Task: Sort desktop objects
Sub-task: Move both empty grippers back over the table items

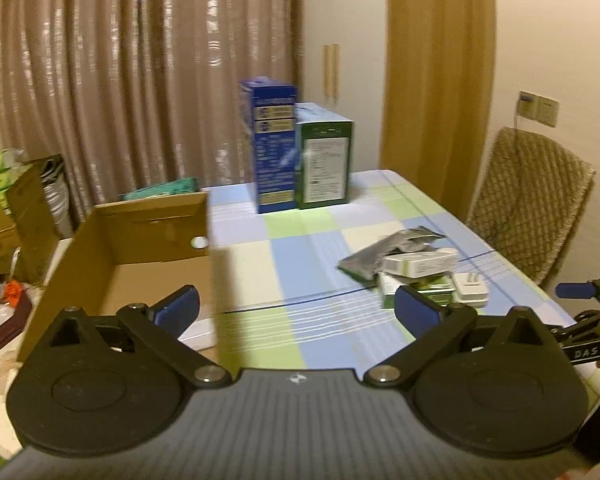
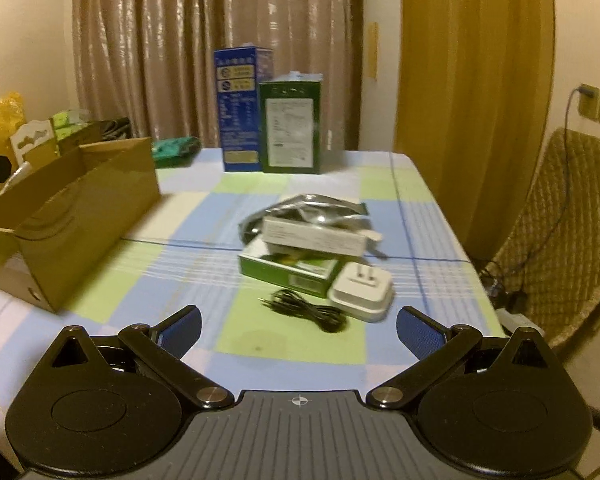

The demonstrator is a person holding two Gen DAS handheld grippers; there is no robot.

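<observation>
Pile mid-counter: crinkled silver foil pouch (image 2: 312,210), flat white carton (image 2: 314,238), green cardboard box (image 2: 288,270), glossy white plug adapter (image 2: 362,290), coiled black cable (image 2: 304,310). Open brown corrugated box (image 2: 72,216) well left. Checked cloth counter (image 2: 180,248). Left gripper (image 1: 298,312) and right gripper (image 2: 298,326) spread wide, empty.

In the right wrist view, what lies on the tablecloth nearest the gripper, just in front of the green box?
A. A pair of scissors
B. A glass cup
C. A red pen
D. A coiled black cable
D: a coiled black cable lies on the tablecloth beside the white plug adapter, in front of the green box.
</observation>
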